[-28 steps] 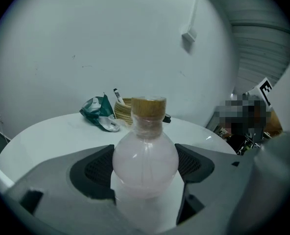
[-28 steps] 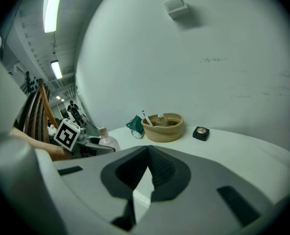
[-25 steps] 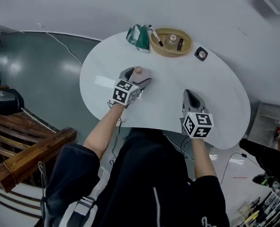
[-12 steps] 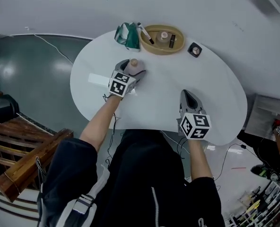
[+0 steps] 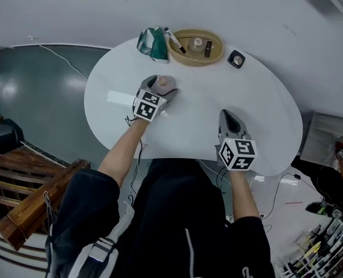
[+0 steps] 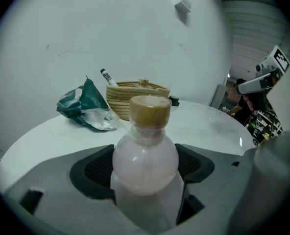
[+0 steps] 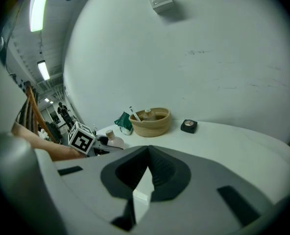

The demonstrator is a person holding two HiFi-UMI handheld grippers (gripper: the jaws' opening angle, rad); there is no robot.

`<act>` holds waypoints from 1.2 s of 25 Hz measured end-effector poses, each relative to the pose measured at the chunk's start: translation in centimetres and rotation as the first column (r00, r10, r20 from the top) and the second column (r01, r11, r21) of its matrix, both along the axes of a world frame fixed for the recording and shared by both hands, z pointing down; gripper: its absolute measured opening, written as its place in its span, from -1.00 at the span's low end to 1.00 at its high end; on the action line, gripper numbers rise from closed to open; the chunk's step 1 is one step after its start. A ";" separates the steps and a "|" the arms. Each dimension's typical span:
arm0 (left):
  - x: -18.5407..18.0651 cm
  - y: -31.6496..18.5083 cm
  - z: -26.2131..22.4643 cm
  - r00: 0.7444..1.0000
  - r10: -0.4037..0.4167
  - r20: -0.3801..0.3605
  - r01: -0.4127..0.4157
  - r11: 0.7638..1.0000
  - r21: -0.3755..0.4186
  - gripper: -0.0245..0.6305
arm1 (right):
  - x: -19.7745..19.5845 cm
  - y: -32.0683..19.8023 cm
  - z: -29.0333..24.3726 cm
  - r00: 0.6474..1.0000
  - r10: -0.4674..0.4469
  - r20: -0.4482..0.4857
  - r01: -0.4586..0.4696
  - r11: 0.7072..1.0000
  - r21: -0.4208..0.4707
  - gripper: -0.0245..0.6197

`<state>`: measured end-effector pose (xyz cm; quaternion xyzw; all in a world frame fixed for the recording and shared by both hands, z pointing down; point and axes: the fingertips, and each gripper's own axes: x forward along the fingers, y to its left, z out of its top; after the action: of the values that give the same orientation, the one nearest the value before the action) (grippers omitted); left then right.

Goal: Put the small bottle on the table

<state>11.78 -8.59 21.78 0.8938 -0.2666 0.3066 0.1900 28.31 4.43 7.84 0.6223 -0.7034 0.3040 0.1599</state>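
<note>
Head view: we see the left gripper (image 5: 161, 89) at the worktop's (image 5: 258, 103) 10 o'clock, closed around the small bottle (image 5: 164, 84). The basket (image 5: 179, 51) is at 12, the right gripper (image 5: 226, 117) at 5.

Left gripper view: jaws clamp the bottle's belly and it stands upright. We can't tell if its base touches down.

Right gripper view: jaws pressed together, nothing between.

The small bottle (image 6: 145, 151) ran down between the jaws of the left gripper (image 6: 145, 166) and off the lower edge, so its base was hidden, and whether it touched the surface (image 6: 52, 131) could not be told. In the head view only its cap and shoulder showed. The things in the woven basket (image 5: 189, 51) were too small to name, as was the dark square item (image 5: 236, 58) beside it. The person's torso (image 5: 177, 213) hid the surface's near edge.
</note>
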 end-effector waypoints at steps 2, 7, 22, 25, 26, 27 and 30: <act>-0.1 0.2 0.2 1.000 0.005 0.016 -0.005 1.000 0.010 0.26 | 0.1 0.2 0.0 1.000 0.003 0.000 -0.003 1.000 -0.001 -0.91; -0.1 0.5 1.4 0.998 0.007 0.058 -0.010 0.998 0.057 0.26 | 0.2 0.6 -0.2 1.000 0.000 0.000 0.000 1.000 0.004 -0.91; -2.8 3.0 -2.9 0.988 -0.152 0.000 0.152 0.986 0.072 0.08 | -1.5 2.0 -2.0 0.995 -0.093 0.021 0.092 0.993 0.069 -0.91; -3.7 4.7 -5.2 0.984 -0.173 -0.037 0.175 0.981 0.083 -0.17 | -2.4 2.0 -2.9 0.990 -0.137 0.019 0.134 0.986 0.098 -0.91; -4.0 5.2 -6.1 0.983 -0.180 -0.047 0.184 0.978 0.097 -0.26 | -2.7 2.1 -3.2 0.989 -0.150 0.017 0.147 0.983 0.108 -0.91; -4.3 5.6 -7.1 0.980 -0.189 -0.058 0.195 0.974 0.117 -0.34 | -3.0 2.1 -3.6 0.987 -0.163 0.015 0.160 0.980 0.118 -0.91; -5.6 6.6 -9.9 0.971 -0.229 -0.071 0.238 0.951 0.195 -0.70 | -3.9 2.2 -4.6 0.980 -0.200 0.008 0.196 0.969 0.148 -0.91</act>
<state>6.22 -1.94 11.86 0.8777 -0.3955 0.2319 0.1394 24.40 6.63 3.24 0.5555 -0.7843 0.2411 0.1352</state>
